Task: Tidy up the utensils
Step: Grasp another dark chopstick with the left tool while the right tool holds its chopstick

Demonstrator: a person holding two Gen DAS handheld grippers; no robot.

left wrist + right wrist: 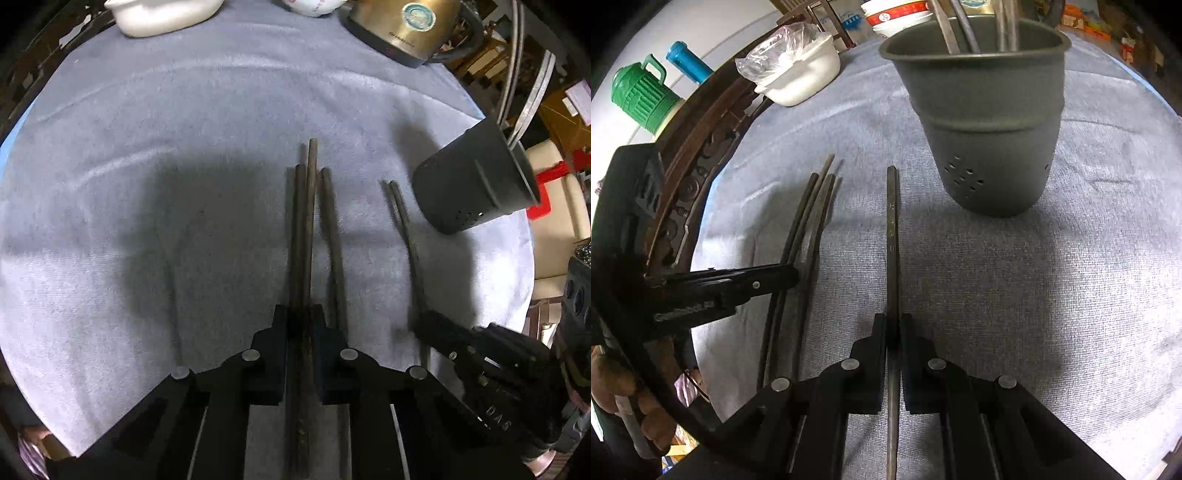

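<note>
Tabletop [184, 110] under grey cloth. Grey holder [982, 122] stands upright at the far right, a few utensils already in it. Left claw [301, 314] pinched tight on two chopsticks [303, 229], a third lying just beside. Right claw [893, 325] fully closed on a single chopstick [892, 236], tip aimed near the holder. Step: pick-up done. Next, probably: lift, tip upright, drop into holder.

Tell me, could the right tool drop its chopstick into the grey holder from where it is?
Probably yes. The right tool grips one chopstick; the grey holder stands just ahead, open-topped, with bare cloth between, though utensils already fill part of it.
</note>
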